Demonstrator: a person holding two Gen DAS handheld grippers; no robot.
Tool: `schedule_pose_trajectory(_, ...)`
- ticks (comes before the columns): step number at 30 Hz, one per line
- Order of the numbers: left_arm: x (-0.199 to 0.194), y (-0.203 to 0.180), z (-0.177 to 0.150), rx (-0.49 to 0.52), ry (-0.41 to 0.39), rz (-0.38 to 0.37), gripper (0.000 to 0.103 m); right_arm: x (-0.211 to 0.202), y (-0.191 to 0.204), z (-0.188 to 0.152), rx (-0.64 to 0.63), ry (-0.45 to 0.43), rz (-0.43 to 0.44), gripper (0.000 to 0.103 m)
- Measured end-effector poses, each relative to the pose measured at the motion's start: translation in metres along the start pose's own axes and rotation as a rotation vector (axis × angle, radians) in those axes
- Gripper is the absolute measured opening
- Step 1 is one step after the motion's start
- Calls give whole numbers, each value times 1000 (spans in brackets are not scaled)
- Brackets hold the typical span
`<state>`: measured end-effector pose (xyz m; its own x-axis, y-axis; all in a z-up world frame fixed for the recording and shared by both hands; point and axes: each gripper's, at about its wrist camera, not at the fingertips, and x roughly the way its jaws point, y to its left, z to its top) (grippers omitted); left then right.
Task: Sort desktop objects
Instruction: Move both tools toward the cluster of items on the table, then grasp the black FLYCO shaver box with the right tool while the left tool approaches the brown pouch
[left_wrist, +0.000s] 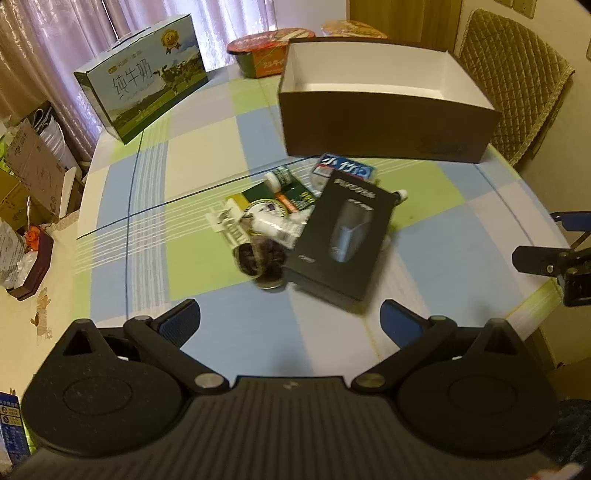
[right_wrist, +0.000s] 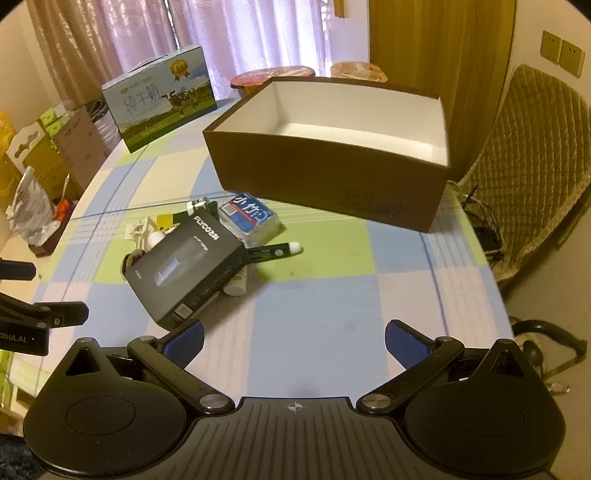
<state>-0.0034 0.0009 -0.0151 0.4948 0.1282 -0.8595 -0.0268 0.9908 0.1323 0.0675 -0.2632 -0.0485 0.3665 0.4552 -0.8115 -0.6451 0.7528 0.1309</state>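
Note:
A pile of small objects lies mid-table: a black product box (left_wrist: 341, 230) (right_wrist: 188, 267) on top, a blue tissue pack (left_wrist: 345, 168) (right_wrist: 251, 218), a green-labelled tube (left_wrist: 282, 177), a white tube (left_wrist: 271, 223), a dark round item (left_wrist: 258, 260) and a dark marker pen (right_wrist: 275, 253). Behind it stands an open brown box with a white inside (left_wrist: 388, 129) (right_wrist: 332, 173), empty. My left gripper (left_wrist: 290, 321) hovers open just in front of the pile. My right gripper (right_wrist: 293, 339) hangs open to the pile's right, nothing between its fingers.
A milk carton box (left_wrist: 144, 92) (right_wrist: 162, 98) stands at the table's back left, instant noodle bowls (left_wrist: 264, 50) (right_wrist: 269, 75) at the back. A padded chair (left_wrist: 513, 74) (right_wrist: 532, 166) is on the right. Cardboard boxes and bags (left_wrist: 29, 166) crowd the floor on the left.

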Motion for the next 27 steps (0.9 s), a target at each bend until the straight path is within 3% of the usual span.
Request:
schedule_pose_trajectory(13, 34, 66, 17, 18, 28, -15, 102, 33, 39, 9, 201, 30, -18, 101)
schedule_pose_trajectory(27, 82, 108, 49, 21, 14, -68, 102, 77, 81, 20, 298, 41, -39, 101)
